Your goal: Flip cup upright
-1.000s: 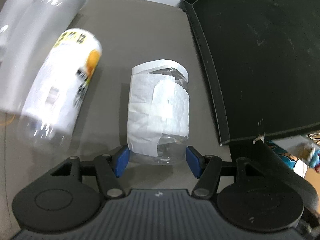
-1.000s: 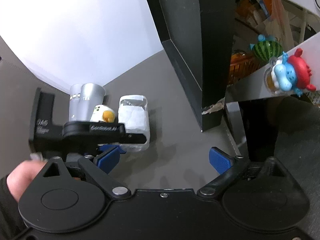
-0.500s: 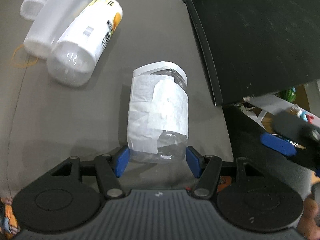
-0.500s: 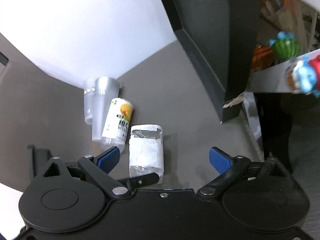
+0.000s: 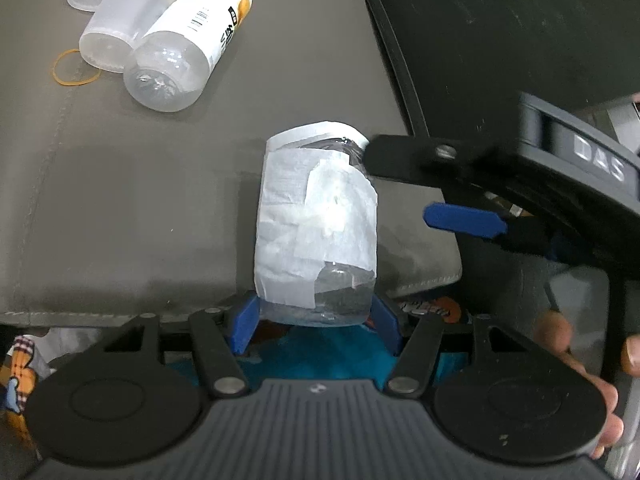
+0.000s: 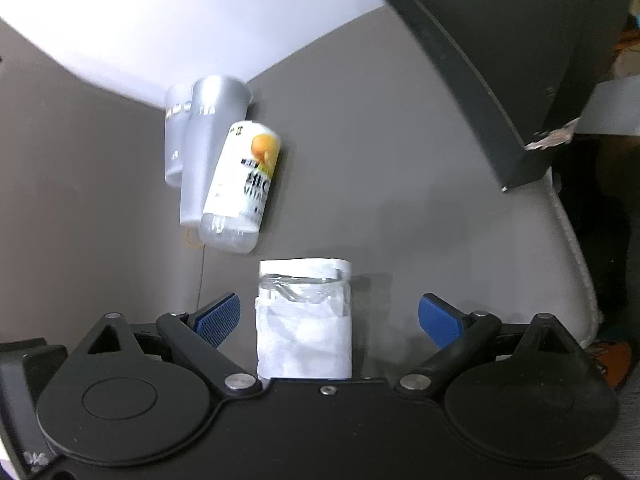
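The cup (image 5: 316, 224) is clear plastic wrapped in white paper tape. My left gripper (image 5: 316, 316) is shut on its clear closed end and holds it out over the grey mat (image 5: 120, 208), its open rim pointing away. In the right wrist view the cup (image 6: 304, 328) sits between my open right gripper's (image 6: 328, 316) blue fingers (image 6: 218, 320), touching neither. The right gripper's blue finger (image 5: 464, 220) also shows in the left wrist view, just right of the cup.
A labelled clear bottle (image 5: 188, 48) lies on the mat with two frosted cups (image 5: 120, 20) beside it and a rubber band (image 5: 74, 68). A black tray (image 5: 500, 40) stands on the right. The mat's front edge (image 5: 120, 308) is near my left gripper.
My left gripper has pulled back toward the mat's front edge with the cup. My right gripper has come in from the right, its open fingers now on either side of the cup.
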The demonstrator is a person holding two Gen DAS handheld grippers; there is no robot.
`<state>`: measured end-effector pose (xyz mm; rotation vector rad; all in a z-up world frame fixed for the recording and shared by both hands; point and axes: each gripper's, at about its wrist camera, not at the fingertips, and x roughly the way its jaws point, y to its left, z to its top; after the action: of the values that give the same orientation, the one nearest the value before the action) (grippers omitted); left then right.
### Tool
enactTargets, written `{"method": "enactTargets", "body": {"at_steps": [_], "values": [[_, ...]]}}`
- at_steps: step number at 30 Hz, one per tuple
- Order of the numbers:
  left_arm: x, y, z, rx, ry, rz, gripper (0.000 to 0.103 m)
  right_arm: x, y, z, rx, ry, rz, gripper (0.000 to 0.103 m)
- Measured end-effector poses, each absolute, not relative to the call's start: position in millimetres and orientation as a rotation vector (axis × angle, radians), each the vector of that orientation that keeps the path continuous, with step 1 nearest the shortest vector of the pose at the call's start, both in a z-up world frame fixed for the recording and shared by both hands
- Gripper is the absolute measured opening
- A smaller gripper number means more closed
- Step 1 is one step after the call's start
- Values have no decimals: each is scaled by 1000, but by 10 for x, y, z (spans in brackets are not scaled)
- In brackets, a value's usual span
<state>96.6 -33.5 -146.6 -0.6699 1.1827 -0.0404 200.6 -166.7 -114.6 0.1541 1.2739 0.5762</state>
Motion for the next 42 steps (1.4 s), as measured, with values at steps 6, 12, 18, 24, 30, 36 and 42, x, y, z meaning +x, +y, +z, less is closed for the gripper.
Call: {"method": "enactTargets", "body": {"at_steps": [6,12,18,24,30,36,42], "values": [[806,-308,-1458,-669,1194,-66,61,1961,-1496,-1226,102,1298,610,96],[741,-281,-1462,-681,1181,-50,61,1929,-1413,-1441,109,1381,641,67],[723,-327,-1517,-657,1219,-42,61,1824,-1385,-1341,89,1322,648,60],[605,-80,-1288,-651,1164,0,62,1849,-1439,-1054,51,1203,606,60],[524,154,-1049,-634,1076,88,62,1760,-1380,-857,-27,1074,590,60],[498,365,-800,-696,996,102,63,1666,-1304,-841,-101,988,614,60],[694,328,-656,-687,937,104,63,1634,-1294,-837,-126,951,630,60]]}}
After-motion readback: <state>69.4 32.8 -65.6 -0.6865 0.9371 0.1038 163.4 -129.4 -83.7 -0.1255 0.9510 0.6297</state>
